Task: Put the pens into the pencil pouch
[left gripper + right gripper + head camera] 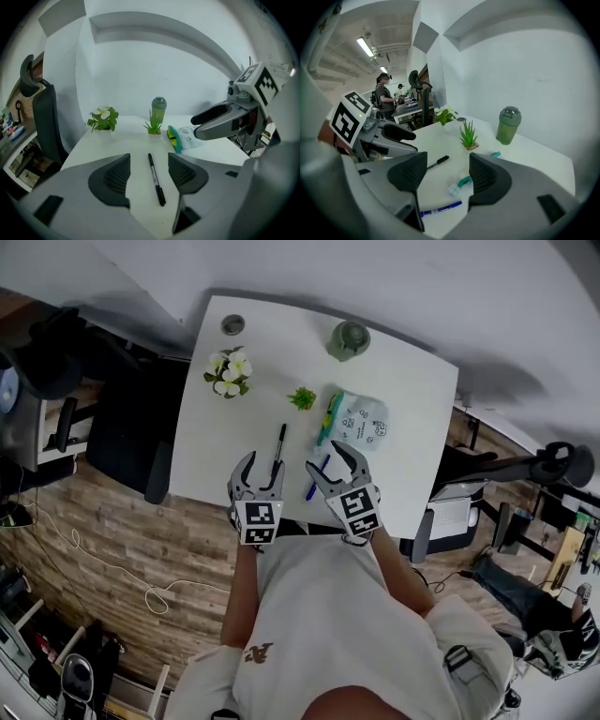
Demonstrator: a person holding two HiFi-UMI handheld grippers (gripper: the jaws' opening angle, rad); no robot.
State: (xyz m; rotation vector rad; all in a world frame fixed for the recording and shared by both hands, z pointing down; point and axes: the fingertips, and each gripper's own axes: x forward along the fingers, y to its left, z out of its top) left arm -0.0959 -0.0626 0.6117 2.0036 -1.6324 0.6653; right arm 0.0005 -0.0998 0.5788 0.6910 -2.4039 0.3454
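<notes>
1. Pencil pouch [361, 420]: pale, with a teal zipper edge, lying flat on the white table [412, 456]. Whether the zipper is open is hard to tell from here.
2. Black pen [279, 448]: on the table, left of the pouch and apart from it, running lengthwise toward the person.
3. Blue pen [316, 478]: on the table just off the pouch's near left corner, between the pouch and the table's front edge.
4. Left gripper [261, 465]: left of the pouch, over the near end of the black pen. Its jaws stand well apart, with the pen lying on the table between them and the pads clear of it, so nothing is gripped.
5. Right gripper [330, 461]: just in front of the pouch, above the blue pen. Its jaws are wide, and the pen and the pouch's zipper end show in the gap, neither pressed.
6. Small green plant [302, 397]: just left of the pouch's far corner.
7. White-flowered plant [229, 373]: further left of the pouch, near the table's left edge.
8. Green bottle [349, 338]: upright, beyond the pouch.
9. Black chair [131, 432]: off the table, well to the left of the pouch.
</notes>
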